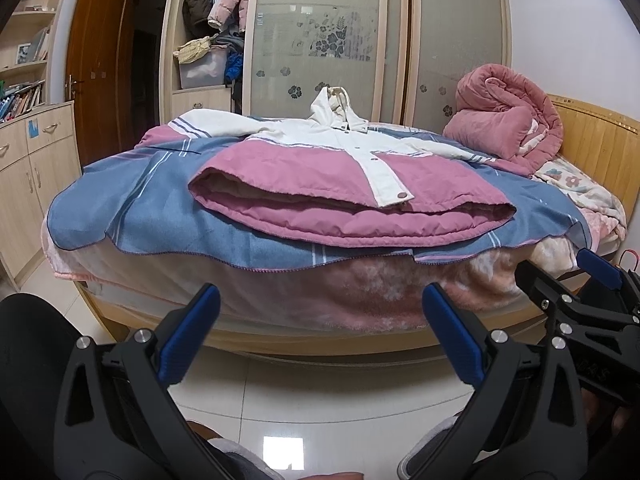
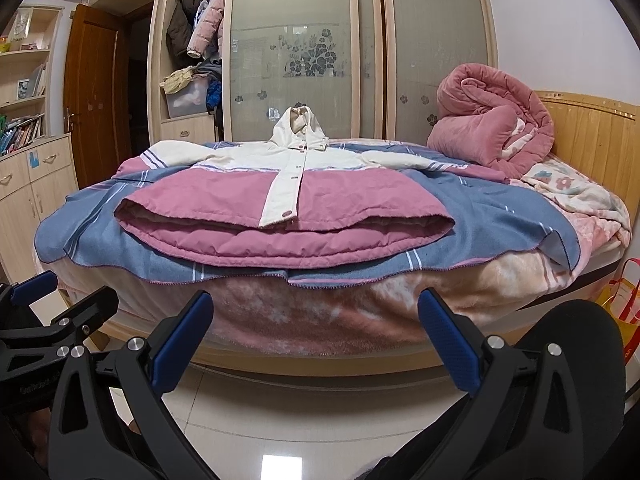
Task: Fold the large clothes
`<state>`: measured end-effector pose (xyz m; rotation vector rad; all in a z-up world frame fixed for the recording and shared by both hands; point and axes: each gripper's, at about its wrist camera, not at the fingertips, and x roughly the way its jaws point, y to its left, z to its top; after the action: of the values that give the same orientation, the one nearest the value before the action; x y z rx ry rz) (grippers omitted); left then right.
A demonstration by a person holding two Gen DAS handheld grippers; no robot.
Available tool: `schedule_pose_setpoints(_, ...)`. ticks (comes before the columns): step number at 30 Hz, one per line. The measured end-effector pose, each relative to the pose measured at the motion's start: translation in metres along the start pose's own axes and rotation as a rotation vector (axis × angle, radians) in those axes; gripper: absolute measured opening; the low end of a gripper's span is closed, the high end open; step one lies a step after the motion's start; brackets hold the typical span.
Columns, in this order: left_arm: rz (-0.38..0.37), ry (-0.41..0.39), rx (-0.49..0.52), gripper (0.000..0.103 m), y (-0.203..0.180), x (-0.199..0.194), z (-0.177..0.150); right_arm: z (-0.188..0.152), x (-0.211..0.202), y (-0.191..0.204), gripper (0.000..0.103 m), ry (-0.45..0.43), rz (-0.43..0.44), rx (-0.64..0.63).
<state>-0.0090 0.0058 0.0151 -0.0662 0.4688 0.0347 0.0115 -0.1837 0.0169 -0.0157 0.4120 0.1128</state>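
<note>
Clearly the padded jacket [image 1: 352,184] is soft, bulky, fairly light; take its sleeves at 10 and 2 o'clock. Left gripper [image 1: 320,320] and right gripper [image 2: 314,320] fingers spread, empty.

Pink-and-white hooded jacket [image 1: 320,168] flat on bed, buttoned, sleeves apparently spread.

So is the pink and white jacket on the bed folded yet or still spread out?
Spread out: the jacket lies flat, front up, sleeves out to both sides, hood at the far end.
</note>
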Motion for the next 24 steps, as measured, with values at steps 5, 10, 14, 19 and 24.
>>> schedule_pose_setpoints(5, 0.01, -0.006, 0.003, 0.101, -0.002, -0.016, 0.015, 0.015, -0.01, 0.001, 0.102, -0.034, 0.02, 0.004)
schedule_pose_setpoints(10, 0.069, -0.067, -0.008, 0.101, 0.015, -0.03, 0.036, 0.032, -0.012, -0.01, 0.102, -0.053, 0.011, 0.029)
schedule_pose_setpoints(14, 0.083, 0.041, -0.028, 0.101, 0.033, -0.003, 0.046, 0.043, 0.009, -0.026, 0.102, -0.011, -0.007, 0.063)
schedule_pose_setpoints(19, 0.066, 0.11, -0.069, 0.101, 0.062, 0.039, 0.061, 0.064, 0.044, -0.043, 0.102, 0.02, -0.013, 0.066)
schedule_pose_setpoints(24, 0.005, 0.072, -0.16, 0.101, 0.091, 0.083, 0.106, 0.111, 0.086, -0.061, 0.102, 0.067, -0.021, 0.031)
